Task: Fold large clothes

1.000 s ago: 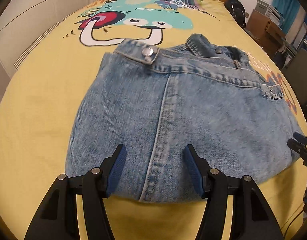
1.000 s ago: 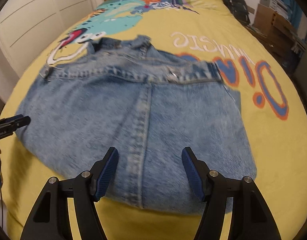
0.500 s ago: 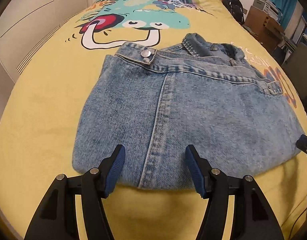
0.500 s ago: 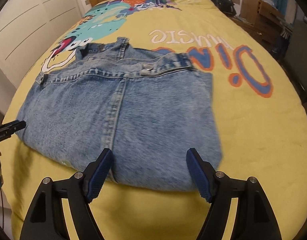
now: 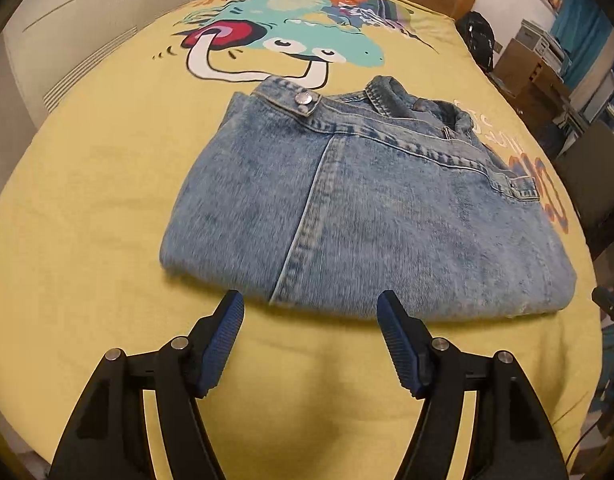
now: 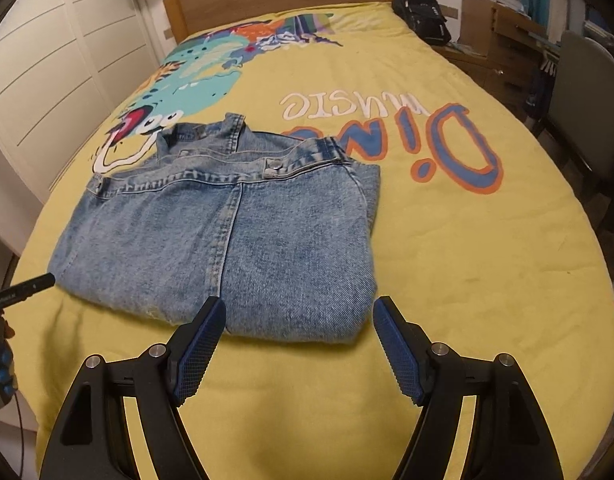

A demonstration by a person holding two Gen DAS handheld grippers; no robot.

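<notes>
Jeans (image 5: 367,216) folded flat | left gripper (image 5: 311,312) withdrawn, opening, empty | right gripper (image 6: 299,316) withdrawn, released, empty

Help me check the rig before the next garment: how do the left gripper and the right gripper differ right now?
The left gripper has its jaws opening, with bare yellow bedspread between its pads; the right gripper is steady and open, its left pad overlapping the near edge of the folded denim jacket in its own view. The left gripper sits at the jacket's left half, the right gripper at its right corner. Both hold nothing.
</notes>
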